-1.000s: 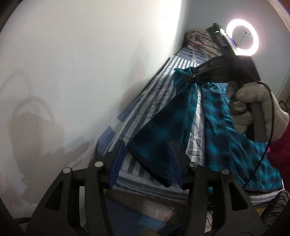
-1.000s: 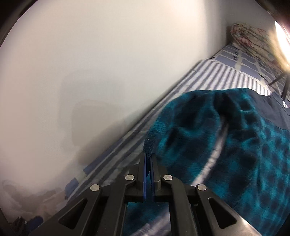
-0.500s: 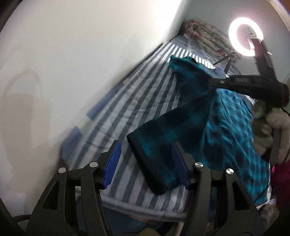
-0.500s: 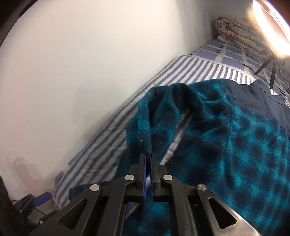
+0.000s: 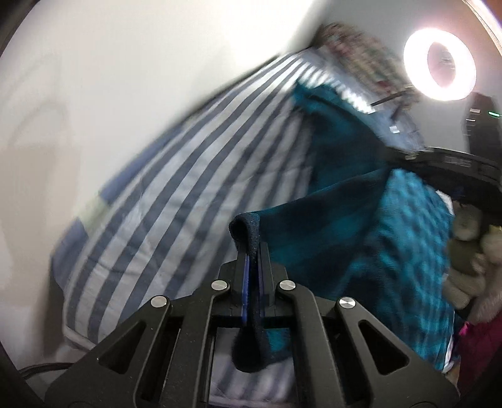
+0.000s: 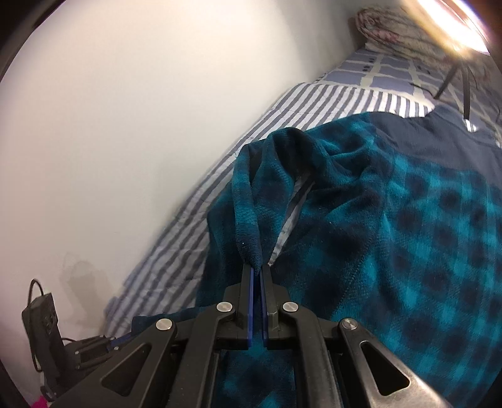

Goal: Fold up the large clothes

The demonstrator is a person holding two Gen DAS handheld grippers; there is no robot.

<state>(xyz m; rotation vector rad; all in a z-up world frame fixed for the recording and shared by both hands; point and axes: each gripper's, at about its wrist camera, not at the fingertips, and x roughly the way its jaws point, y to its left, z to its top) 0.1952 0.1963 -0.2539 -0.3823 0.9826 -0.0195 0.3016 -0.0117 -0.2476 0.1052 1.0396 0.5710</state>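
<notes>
At frame centre, left gripper (image 5: 252, 251) newly clamped on fleece cuff (image 5: 248, 226); right gripper (image 6: 258, 270) clamped on its sleeve (image 6: 248, 213); folding ready.

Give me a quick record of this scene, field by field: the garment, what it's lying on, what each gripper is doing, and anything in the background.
garment: teal plaid fleece garment, spread partly across the bed, one edge lifted
surface: striped bedsheet on a bed against a white wall
left gripper: shut on a dark hem of the garment
right gripper: shut on a folded ridge of the garment
person: gloved hand at the right edge of the left wrist view
background: lit ring light; rolled bedding at the far end of the bed
</notes>
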